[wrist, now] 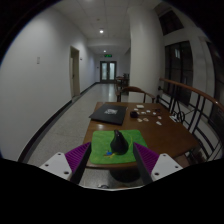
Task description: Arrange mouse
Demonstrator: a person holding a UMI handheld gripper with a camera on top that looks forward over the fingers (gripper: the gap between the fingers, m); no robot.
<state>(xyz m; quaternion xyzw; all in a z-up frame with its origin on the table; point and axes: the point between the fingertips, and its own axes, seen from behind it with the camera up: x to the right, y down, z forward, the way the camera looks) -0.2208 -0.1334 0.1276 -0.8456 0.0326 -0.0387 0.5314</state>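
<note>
- Gripper: fingers spread wide, holding nothing.
- Mouse: rests on green mat at table near edge, just ahead of fingers.
- Step: approach. Next: descend, straddle mouse, close.

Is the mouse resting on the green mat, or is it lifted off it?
Touching. In the gripper view the black mouse sits directly on the green mat with no gap under it. The gripper fingers stand open, apart from the mouse at both sides.

A black mouse lies on a green mat atop the brown table.
</note>
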